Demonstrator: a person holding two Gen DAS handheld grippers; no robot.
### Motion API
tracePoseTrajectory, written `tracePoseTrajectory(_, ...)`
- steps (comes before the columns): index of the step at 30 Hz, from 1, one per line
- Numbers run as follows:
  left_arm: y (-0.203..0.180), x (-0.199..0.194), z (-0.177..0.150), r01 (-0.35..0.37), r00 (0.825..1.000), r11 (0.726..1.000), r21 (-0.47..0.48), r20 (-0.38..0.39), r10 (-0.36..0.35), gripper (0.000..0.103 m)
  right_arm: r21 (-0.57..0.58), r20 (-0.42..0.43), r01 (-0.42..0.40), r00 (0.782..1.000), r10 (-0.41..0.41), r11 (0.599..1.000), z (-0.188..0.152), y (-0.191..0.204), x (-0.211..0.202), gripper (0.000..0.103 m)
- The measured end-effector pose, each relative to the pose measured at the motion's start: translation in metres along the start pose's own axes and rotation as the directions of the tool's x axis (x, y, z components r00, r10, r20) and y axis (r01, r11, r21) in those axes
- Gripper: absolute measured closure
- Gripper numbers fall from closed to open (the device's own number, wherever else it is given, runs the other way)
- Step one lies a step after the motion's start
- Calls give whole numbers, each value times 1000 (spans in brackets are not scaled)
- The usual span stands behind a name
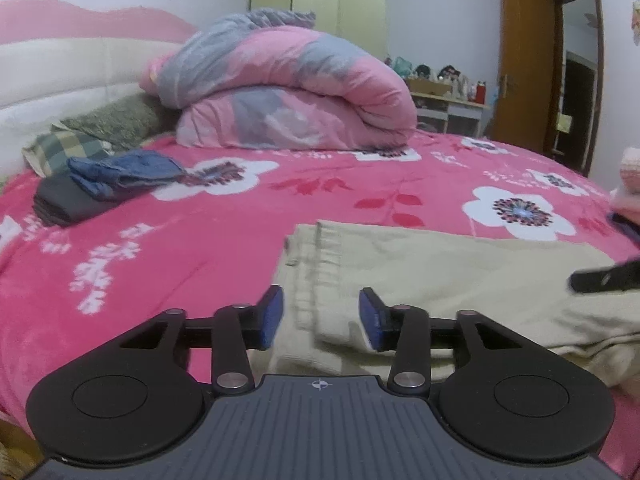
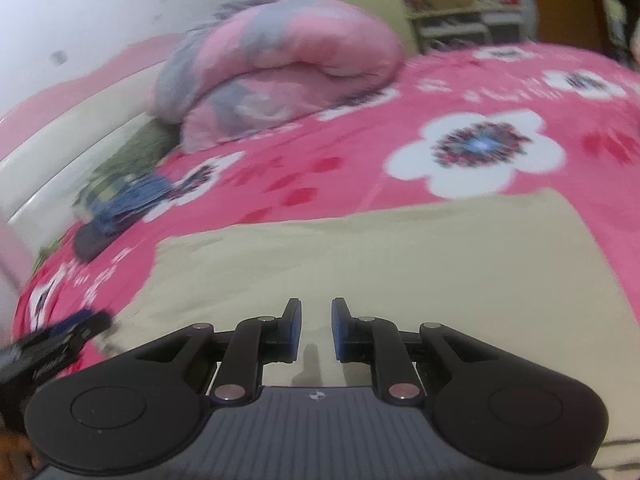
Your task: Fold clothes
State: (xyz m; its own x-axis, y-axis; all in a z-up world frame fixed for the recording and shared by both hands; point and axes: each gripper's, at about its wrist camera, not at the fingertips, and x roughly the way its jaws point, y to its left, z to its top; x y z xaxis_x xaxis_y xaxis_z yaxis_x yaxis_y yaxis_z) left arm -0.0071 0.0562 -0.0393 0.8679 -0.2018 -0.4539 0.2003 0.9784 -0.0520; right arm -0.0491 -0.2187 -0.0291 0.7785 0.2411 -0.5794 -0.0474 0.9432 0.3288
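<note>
A beige garment [image 1: 460, 272] lies flat on the pink flowered bedspread [image 1: 160, 240], near the bed's front edge. My left gripper [image 1: 320, 312] hangs open over the garment's left edge, where a fold of cloth lies under the gap without the pads pressing on it. My right gripper [image 2: 316, 328] hovers low over the middle of the beige garment [image 2: 360, 260]; its jaws stand a narrow gap apart with nothing between them. The left gripper [image 2: 60, 336] shows blurred at the left of the right wrist view, and the right gripper [image 1: 608, 278] shows at the right edge of the left wrist view.
A rolled pink-and-grey quilt [image 1: 288, 88] lies at the back of the bed. Folded blue jeans [image 1: 124, 172] rest on a dark folded garment [image 1: 64, 204] at the left, by a checked pillow [image 1: 60, 148] and the white headboard [image 1: 60, 64]. A wooden door [image 1: 524, 56] stands open at the right.
</note>
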Motion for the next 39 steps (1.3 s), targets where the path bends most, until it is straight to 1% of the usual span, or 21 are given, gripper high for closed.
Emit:
tracePoseTrajectory(1, -4, 1, 1, 14, 1000, 1000, 3, -2, -14, 53, -30, -1, -12, 1000, 12, 999, -3, 7, 1, 86)
tracePoseTrajectory(3, -13, 4, 4, 42, 999, 999, 10, -6, -42, 47, -80, -36, -23, 999, 20, 997, -15, 19, 12, 85)
tracePoseTrajectory(5, -23, 11, 3, 33, 999, 999, 32, -23, -32, 46, -117, -28, -15, 1000, 12, 993, -31, 22, 22, 82)
tracePoseTrajectory(7, -31, 14, 5, 21, 1000, 998, 52, -24, -20, 39, -150, -21, -7, 1000, 4, 989, -45, 26, 31, 82)
tracePoseTrajectory(9, -38, 16, 7, 30, 999, 997, 73, -16, -29, 28, -128, -12, 0, 1000, -2, 992, -38, 28, 21, 82)
tracePoseTrajectory(10, -42, 17, 9, 42, 999, 996, 85, -17, -41, 25, -115, 3, 3, 1000, -2, 993, -36, 28, 14, 82)
tracePoseTrajectory(11, -46, 18, 10, 51, 999, 995, 91, -19, -49, 18, -120, 54, 9, 999, -3, 993, -35, 28, 3, 82)
tracePoseTrajectory(12, -50, 19, 10, 58, 998, 994, 97, -22, -57, 6, -140, 94, 32, 995, -19, 990, -37, 28, -4, 82)
tracePoseTrajectory(13, -54, 23, 8, 64, 998, 992, 109, -34, -61, 1, -158, 131, 56, 991, -35, 986, -38, 28, -10, 81)
tracePoseTrajectory(14, -58, 26, 6, 70, 997, 990, 121, -46, -65, 0, -168, 142, 84, 988, -61, 982, -41, 26, -11, 75)
tracePoseTrajectory(15, -62, 30, 2, 66, 996, 988, 138, -63, -57, 0, -163, 112, 106, 990, -89, 981, -46, 21, -4, 63)
tracePoseTrajectory(16, -67, 35, -2, 53, 996, 986, 161, -86, -39, 0, -161, 86, 126, 990, -113, 979, -51, 16, 2, 61)
tracePoseTrajectory(17, -72, 40, -6, 27, 995, 982, 189, -102, -8, 0, -171, 93, 127, 989, -112, 977, -61, 13, 8, 60)
tracePoseTrajectory(18, -78, 44, -10, -29, 993, 972, 233, -107, 55, 0, -182, 101, 129, 989, -113, 975, -69, 10, 13, 60)
tracePoseTrajectory(19, -81, 45, -13, -57, 991, 965, 255, -99, 85, 0, -204, 113, 144, 986, -123, 968, -72, 13, 14, 60)
tracePoseTrajectory(20, -81, 44, -14, -62, 991, 965, 253, -96, 89, 0, -221, 124, 156, 984, -131, 963, -74, 16, 14, 60)
tracePoseTrajectory(23, -75, 46, -10, -58, 988, 975, 214, -129, 87, 0, -206, 121, 141, 986, -118, 968, -71, 12, 17, 59)
tracePoseTrajectory(27, -70, 49, -8, -50, 985, 982, 182, -153, 78, 0, -199, 141, 127, 985, -100, 972, -74, 8, 19, 58)
tracePoseTrajectory(30, -69, 49, -7, -51, 984, 983, 175, -161, 80, 0, -197, 155, 121, 984, -90, 973, -76, 5, 17, 58)
tracePoseTrajectory(37, -70, 50, -5, -56, 981, 984, 167, -173, 85, 0, -189, 161, 108, 984, -78, 976, -79, 4, 12, 58)
tracePoseTrajectory(39, -69, 44, 0, -58, 983, 987, 147, -166, 83, 0, -187, 162, 105, 984, -75, 977, -80, 3, 12, 58)
